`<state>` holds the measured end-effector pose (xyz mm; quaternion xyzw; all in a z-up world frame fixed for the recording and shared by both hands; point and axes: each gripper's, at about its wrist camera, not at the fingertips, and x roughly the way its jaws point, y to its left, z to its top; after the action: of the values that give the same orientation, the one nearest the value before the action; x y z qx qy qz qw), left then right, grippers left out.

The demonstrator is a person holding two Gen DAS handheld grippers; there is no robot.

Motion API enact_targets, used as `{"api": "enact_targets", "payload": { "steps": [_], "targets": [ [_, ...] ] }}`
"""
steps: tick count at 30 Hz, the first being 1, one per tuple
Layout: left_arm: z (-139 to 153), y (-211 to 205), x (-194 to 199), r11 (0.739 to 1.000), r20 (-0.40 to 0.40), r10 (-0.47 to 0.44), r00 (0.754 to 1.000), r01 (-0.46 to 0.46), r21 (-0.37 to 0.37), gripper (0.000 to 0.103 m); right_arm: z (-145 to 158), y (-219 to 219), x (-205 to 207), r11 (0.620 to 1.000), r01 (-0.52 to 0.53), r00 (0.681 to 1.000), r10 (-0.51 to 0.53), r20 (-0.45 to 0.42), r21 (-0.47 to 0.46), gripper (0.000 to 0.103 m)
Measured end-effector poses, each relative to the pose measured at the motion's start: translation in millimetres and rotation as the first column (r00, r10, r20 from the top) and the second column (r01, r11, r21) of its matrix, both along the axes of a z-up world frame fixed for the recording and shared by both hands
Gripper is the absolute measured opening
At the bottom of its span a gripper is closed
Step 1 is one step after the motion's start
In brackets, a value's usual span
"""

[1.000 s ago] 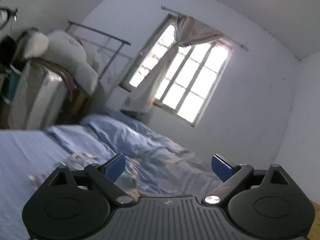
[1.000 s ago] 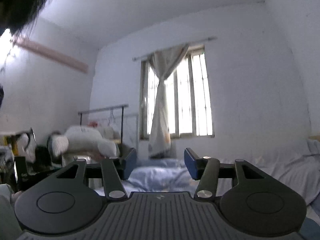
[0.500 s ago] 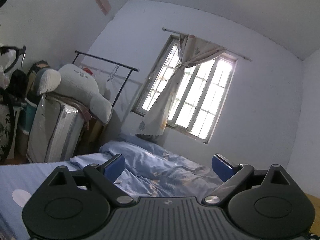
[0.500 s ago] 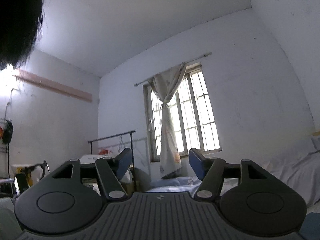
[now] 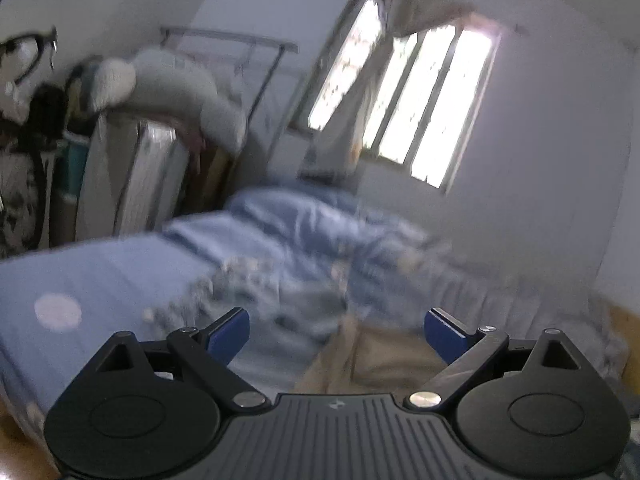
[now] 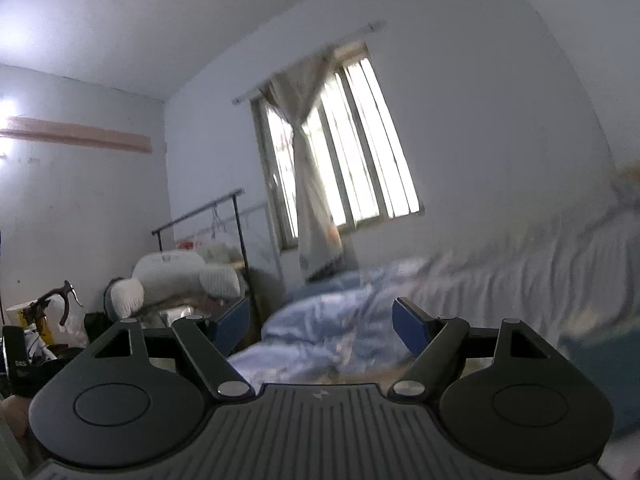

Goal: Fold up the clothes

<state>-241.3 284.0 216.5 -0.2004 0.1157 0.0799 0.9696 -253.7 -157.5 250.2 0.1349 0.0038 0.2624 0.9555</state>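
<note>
on the bed [image 5: 100, 272], just ahead of the left claw [image 5: 337, 334], a tan garment [image 5: 384, 356] is lying flat on the blue bedding, its near part passing under the claw's body. beside it, toward the left, a blue-and-white patterned cloth [image 5: 256, 292] is lying crumpled; the blur is too strong to tell what kind of piece it is. the left claw is standing released, its 2 blue pads [image 5: 230, 334] spread wide apart, gripping nothing; the tan garment is showing in the gap between them but lower down, and no pad is pressing on it.

the right claw [image 6: 320, 322] is opening, its blue pads [image 6: 408, 326] parting with only air between them. past them a rumpled light-blue quilt [image 6: 332, 320] is lying heaped on the bed, and a thin strip of tan cloth is showing just above the claw's body.

farther out, a white sheet [image 6: 540, 264] is hanging in folds along the right side of the bed. a barred window [image 6: 360, 168] is glowing bright in the far wall, with a pale curtain [image 6: 308, 152] gathered and tied in front of it. a metal clothes rail [image 6: 200, 216] is standing by the left wall, and a large white plush toy [image 5: 172, 88] is lying on top of a wrapped bundle beneath it. both views are smeared with motion.
</note>
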Motion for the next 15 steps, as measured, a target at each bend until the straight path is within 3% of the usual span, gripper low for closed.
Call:
{"api": "enact_targets", "payload": {
  "steps": [5,11,15],
  "targets": [
    [-49,-17,23,0.998,-0.134,-0.004,0.991,0.012,0.055,0.097,-80,16,29,1.000,0.014,0.988,-0.017,-0.153,-0.020,0.080],
    [-100,-39,47,0.996,-0.221,-0.039,0.974,0.056,0.073,0.093,-118,32,24,0.979,-0.028,0.984,-0.008,-0.175,-0.202,0.080],
    [-126,-48,58,0.991,-0.271,-0.042,0.962,0.076,0.114,0.076,-126,42,32,0.970,-0.065,0.978,0.014,-0.210,-0.236,0.080]
  ]
}}
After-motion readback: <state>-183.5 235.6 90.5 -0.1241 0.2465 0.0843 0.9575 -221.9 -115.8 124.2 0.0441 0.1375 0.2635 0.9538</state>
